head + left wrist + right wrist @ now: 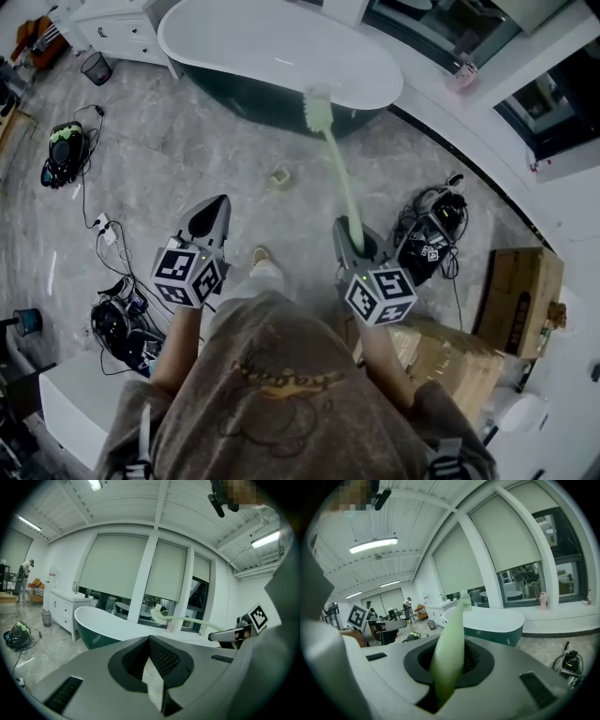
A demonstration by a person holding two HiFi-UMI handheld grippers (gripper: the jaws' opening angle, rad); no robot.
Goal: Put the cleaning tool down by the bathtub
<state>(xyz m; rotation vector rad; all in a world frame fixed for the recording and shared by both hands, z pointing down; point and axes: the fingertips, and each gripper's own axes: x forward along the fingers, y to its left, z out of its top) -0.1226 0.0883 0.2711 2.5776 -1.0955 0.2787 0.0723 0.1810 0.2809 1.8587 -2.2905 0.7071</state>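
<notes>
A grey stone floor [187, 159] runs up to a white bathtub [281, 47]. The right gripper [353, 242] has its fingers clenched on the green brush [339, 178]. Its long handle points straight ahead, with the bristles seemingly over the tub's near rim. The left gripper [208, 220], closed on nothing, hangs well apart.

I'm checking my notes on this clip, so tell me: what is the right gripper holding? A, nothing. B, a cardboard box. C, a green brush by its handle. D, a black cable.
C: the right gripper is shut on the handle of the green brush, and the brush's head sticks out ahead toward the bathtub.
</notes>
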